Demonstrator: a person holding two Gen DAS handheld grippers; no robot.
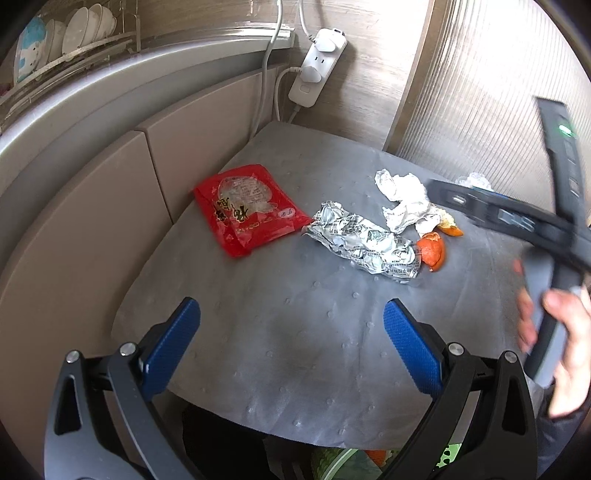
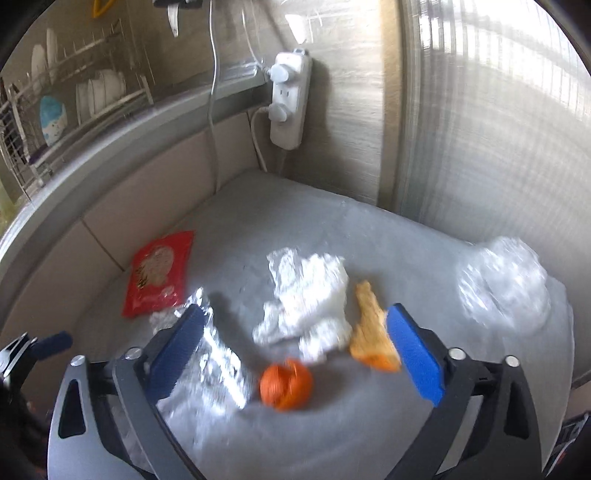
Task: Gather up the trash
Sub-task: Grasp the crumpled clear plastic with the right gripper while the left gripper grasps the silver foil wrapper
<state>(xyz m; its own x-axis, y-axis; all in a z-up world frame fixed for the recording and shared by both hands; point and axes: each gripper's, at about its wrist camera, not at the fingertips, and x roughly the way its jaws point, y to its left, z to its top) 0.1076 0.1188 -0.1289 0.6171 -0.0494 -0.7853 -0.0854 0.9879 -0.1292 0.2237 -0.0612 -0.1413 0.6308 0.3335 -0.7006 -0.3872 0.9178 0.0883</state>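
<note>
Left gripper (image 1: 291,343): jaws spread wide, nothing between the blue pads, hanging over the near part of the grey mat (image 1: 295,354).
Right gripper (image 2: 295,354): also wide and holding nothing; the view is blurred. Seen from the left wrist, it reaches in from the right, a hand (image 1: 565,339) on its handle.
Between the right fingers: an orange peel curl (image 2: 286,384) nearest, a crumpled white tissue (image 2: 306,306) beyond it.
At the right pad: a second peel piece (image 2: 373,332), pith up, just beside that pad.
At the left pad: a crushed foil wrapper (image 2: 221,362), partly hidden behind it.
Ahead of the left gripper: the same foil wrapper (image 1: 364,240), touching a red snack packet (image 1: 247,208) to its left.
Far right: a crumpled clear plastic wad (image 2: 504,284).
Back wall: a white power strip (image 1: 319,66) with plugs.
Far left: a dish rack (image 1: 70,33) holding bowls.
</note>
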